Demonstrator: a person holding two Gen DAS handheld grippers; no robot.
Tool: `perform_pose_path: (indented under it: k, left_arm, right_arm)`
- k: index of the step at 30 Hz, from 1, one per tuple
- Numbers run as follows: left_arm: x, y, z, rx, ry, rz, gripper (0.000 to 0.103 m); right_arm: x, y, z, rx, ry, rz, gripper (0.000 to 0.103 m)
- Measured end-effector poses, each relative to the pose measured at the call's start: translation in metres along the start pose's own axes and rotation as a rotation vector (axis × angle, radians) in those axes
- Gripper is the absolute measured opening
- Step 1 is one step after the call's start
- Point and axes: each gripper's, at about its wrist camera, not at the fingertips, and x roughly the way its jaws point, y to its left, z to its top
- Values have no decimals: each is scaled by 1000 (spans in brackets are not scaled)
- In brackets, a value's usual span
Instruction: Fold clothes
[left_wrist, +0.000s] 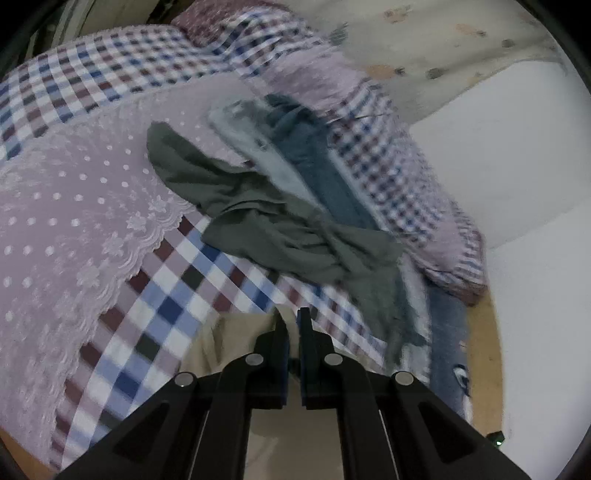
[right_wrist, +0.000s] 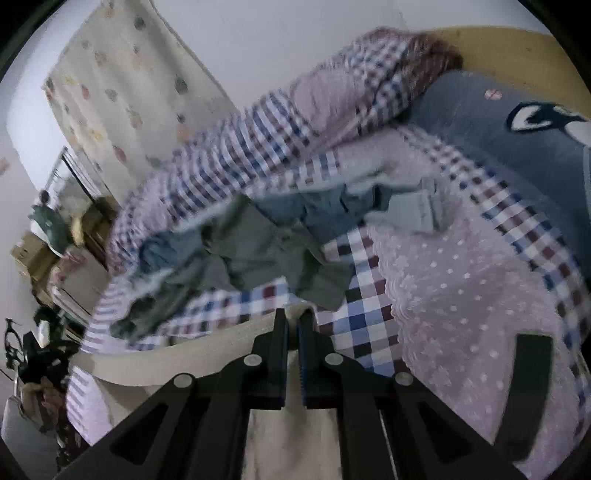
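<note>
1. Left gripper (left_wrist: 293, 317): fingers pinching the beige cloth (left_wrist: 236, 339) at its edge, low over the bed (left_wrist: 166, 295).
2. Right gripper (right_wrist: 293, 319): fingers nipped on the same beige cloth (right_wrist: 155, 360), which stretches off to the left as a taut band.
3. Cloth looks light, soft and limp; it will likely sag between grips, so hold at corners or hem.
4. Beyond: the green garment (left_wrist: 266, 221) lies crumpled beside the blue clothes (left_wrist: 317, 166), unfolded.
5. Open room: the pink dotted cover (left_wrist: 74, 221). Far side is hemmed in by the rolled quilt (left_wrist: 388, 155) and wall.
</note>
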Motion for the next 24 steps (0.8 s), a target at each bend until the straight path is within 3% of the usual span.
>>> perform_pose_path:
  k: [8, 12, 16, 20, 24]
  left_arm:
    - [104, 32, 20, -49, 63, 156, 2]
    - [116, 32, 24, -47, 53, 131, 2]
    - [109, 22, 29, -32, 21, 69, 2]
    - [105, 15, 41, -4, -41, 38, 2]
    - [130, 39, 43, -40, -4, 54, 2]
  right_arm:
    - [129, -30, 6, -16, 177, -100, 3]
    - [155, -39, 12, -13, 187, -90, 3]
    - [147, -31, 21, -17, 132, -58, 3]
    - [155, -31, 30, -22, 107, -78, 3]
    - [185, -37, 24, -24, 155, -114, 3]
